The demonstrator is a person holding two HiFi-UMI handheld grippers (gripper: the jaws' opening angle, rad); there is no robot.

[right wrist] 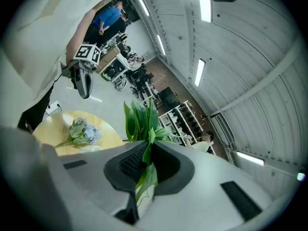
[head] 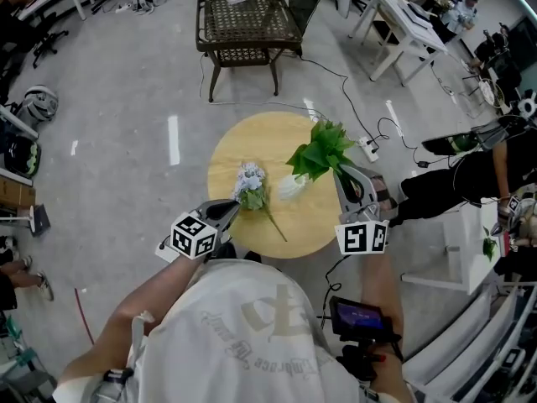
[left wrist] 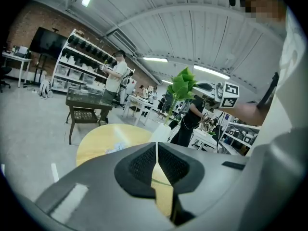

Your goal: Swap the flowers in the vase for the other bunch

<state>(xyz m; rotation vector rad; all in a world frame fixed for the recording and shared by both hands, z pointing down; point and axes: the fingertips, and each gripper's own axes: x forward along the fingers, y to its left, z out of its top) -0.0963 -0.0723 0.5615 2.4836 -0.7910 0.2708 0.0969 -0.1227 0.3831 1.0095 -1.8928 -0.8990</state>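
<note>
Fingers [right wrist: 129,163] of the right gripper [head: 339,170] are pinched on the stems of the green bunch [head: 320,151], whose leaves fan out above the white vase [head: 291,186]. The stems run down toward the vase's mouth; whether their ends are inside it I cannot tell. Fingers [left wrist: 143,165] of the left gripper [head: 234,207] are pressed together with nothing between them, just beside the blue bunch [head: 250,182], which lies flat with its stem trailing toward the near edge.

Both bunches and the vase share a round, pale wooden surface [head: 243,145] on a grey polished floor [head: 117,141]. Beyond it stands a dark wicker table [head: 247,22], and white desks [head: 403,23] fill the far right corner. A black cable [head: 336,78] snakes across the floor to a power strip [head: 369,148] by the surface's edge. The left gripper view shows a shelving rack [left wrist: 79,64] against a brick wall and a ribbed, vaulted ceiling [left wrist: 192,28] with strip lights.
</note>
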